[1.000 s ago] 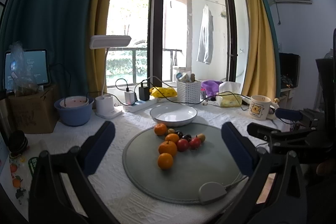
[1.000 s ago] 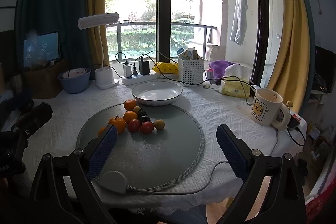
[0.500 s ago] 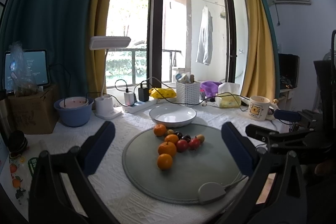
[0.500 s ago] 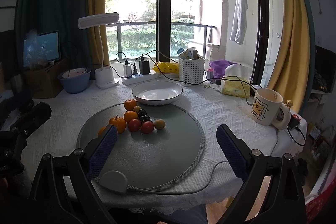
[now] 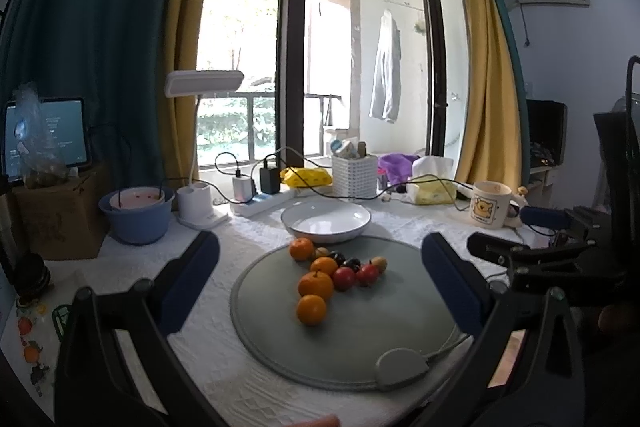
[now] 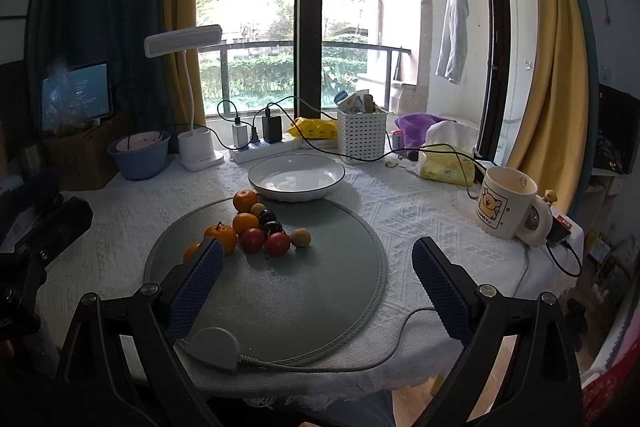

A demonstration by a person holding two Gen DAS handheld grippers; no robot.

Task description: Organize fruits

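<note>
A cluster of fruit lies on a round grey mat (image 5: 360,339) (image 6: 304,291): several oranges (image 5: 315,285) (image 6: 221,237), red fruits (image 5: 344,277) (image 6: 277,243), dark plums (image 6: 267,216) and a small yellow-brown fruit (image 6: 300,237). An empty white plate (image 5: 326,221) (image 6: 296,177) stands just behind the mat. My left gripper (image 5: 320,263) is open and empty, held above the mat's near side. My right gripper (image 6: 316,267) is open and empty, near the mat's front edge; its left fingertip (image 6: 200,275) hides part of one orange.
A bear mug (image 5: 490,205) (image 6: 506,203) stands at the right. A blue bowl (image 5: 136,217), a white desk lamp (image 5: 196,203), a power strip (image 5: 260,205), a white basket (image 5: 354,175) and tissues (image 6: 446,163) line the back. A mat cable (image 6: 320,363) runs along the front edge.
The left wrist view has shifted very slightly; the right gripper seen in it has drifted a little. The fruit has not moved and both grippers stay open.
</note>
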